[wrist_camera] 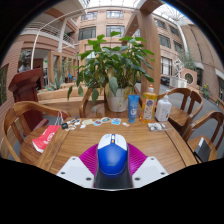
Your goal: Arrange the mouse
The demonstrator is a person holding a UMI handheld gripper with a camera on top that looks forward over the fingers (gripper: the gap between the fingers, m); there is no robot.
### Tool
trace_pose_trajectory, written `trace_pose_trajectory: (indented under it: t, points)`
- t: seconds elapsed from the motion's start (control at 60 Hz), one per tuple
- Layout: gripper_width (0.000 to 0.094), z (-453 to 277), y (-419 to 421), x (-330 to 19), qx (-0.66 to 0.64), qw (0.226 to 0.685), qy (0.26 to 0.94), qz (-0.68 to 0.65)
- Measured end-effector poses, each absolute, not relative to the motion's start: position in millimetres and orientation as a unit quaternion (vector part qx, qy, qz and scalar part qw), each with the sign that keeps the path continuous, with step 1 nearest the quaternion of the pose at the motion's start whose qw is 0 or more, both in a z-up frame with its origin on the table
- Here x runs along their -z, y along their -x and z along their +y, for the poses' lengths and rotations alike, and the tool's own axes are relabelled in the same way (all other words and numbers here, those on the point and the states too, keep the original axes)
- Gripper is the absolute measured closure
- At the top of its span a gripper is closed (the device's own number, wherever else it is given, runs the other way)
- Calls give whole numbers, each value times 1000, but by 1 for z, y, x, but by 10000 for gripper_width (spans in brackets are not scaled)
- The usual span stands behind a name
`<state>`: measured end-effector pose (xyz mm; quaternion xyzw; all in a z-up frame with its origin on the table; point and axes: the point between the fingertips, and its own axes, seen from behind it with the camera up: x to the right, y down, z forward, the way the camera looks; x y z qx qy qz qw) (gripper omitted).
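While the gripper [111, 170] sits low over a wooden table [80, 145], a blue computer mouse [112, 153] lies between its two fingers, with the magenta pads [91, 158] close against either flank. Whether the pads actually press on the mouse or only flank it cannot be told, since the mouse also seems to rest on the tabletop.

Just beyond the mouse, bare wood runs to a scatter of small items [100, 122] along the table's far edge, too small to make out. To the left of these lies a pink object [46, 137] near the table edge. To the right of them stand a blue bottle [133, 107], an orange-labelled bottle [149, 103] and a white container [163, 109], close together.

Wooden chairs [18, 122] ring the table on both sides. Behind the bottles rises a large leafy potted plant [113, 65]. Farther off stands a multi-storey brick building [120, 25] with many windows, wrapping round a courtyard.
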<state>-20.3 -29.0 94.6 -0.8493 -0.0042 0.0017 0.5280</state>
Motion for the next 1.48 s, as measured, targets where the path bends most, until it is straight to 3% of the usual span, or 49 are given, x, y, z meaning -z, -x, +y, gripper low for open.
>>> trace_pose_trajectory:
  t: [0.167, 0.383, 0.433, 0.533, 0.567, 0.8, 1.0, 1.483]
  points:
    - [544, -41, -13, -23, 23, 464, 886, -3]
    - [401, -56, -21, 12, 11, 427, 904, -1]
    - [321, -57, -21, 7, 12, 428, 904, -4]
    - [62, -72, -24, -13, 19, 441, 897, -6]
    - [99, -77, -26, -23, 22, 444, 896, -3]
    - [76, -132, -20, -99, 21, 482, 876, 3]
    - [78, -179, -17, -143, 28, 499, 866, 5]
    - [80, -234, -15, -174, 30, 509, 860, -6]
